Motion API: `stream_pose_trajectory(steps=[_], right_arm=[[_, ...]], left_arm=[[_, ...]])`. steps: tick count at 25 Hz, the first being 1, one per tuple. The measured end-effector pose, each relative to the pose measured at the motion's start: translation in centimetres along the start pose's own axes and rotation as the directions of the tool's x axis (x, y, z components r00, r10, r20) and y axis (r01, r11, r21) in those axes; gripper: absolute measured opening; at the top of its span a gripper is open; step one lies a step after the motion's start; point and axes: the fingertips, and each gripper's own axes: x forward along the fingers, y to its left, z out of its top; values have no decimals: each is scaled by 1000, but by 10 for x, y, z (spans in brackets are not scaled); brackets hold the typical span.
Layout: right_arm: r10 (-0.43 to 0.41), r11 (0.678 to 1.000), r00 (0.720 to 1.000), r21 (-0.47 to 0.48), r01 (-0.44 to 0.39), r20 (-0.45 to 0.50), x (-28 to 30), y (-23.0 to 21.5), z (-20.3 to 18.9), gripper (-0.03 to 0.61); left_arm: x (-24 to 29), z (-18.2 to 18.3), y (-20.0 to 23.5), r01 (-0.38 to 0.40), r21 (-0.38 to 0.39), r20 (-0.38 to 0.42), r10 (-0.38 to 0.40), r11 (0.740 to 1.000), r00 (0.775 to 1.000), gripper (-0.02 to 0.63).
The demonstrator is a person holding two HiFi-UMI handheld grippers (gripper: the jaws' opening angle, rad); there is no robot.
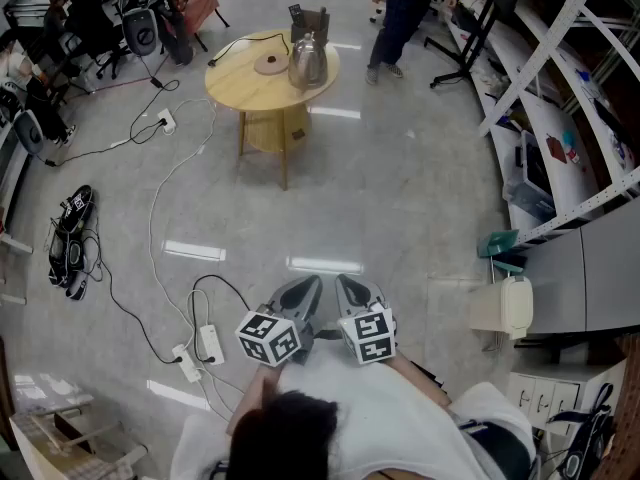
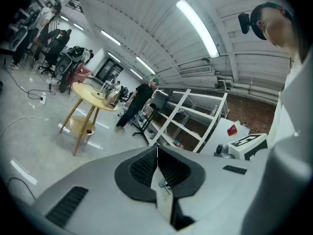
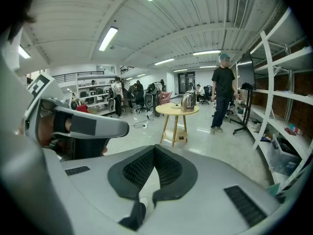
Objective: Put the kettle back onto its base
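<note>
A steel kettle (image 1: 308, 61) stands on a round wooden table (image 1: 240, 86) far ahead across the floor. Just left of it lies its flat round base (image 1: 270, 65). The right gripper view shows the kettle (image 3: 188, 101) on that table (image 3: 171, 111), small and distant. It also shows in the left gripper view, where the kettle (image 2: 112, 96) is tiny. My left gripper (image 1: 305, 288) and right gripper (image 1: 348, 286) are held side by side close to my body. Both are shut with nothing between the pads, far from the table.
A person in dark clothes (image 1: 400, 13) stands just beyond the table on the right. Cables and power strips (image 1: 200, 346) trail over the floor to my left. White shelving (image 1: 560, 98) and a white bin (image 1: 505, 308) line the right side. Office chairs (image 1: 140, 18) stand at the far left.
</note>
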Motion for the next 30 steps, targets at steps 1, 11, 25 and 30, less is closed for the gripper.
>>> stream_pose_trajectory(steps=[1, 11, 25, 30], right_arm=[[1, 1000, 1000, 0, -1, 15, -1, -3, 4, 26], [-26, 1000, 995, 13, 25, 92, 16, -24, 43, 26], [3, 993, 993, 117, -18, 122, 94, -45, 81, 29], [-14, 995, 993, 99, 2, 118, 134, -59, 101, 29]], left_arm=[[2, 1, 0, -7, 5, 0, 7, 1000, 1000, 26], [22, 27, 16, -42, 54, 30, 40, 998, 999, 27], [63, 75, 89, -52, 35, 18, 52, 998, 999, 26], [88, 98, 120, -40, 25, -3, 40, 999, 999, 27]])
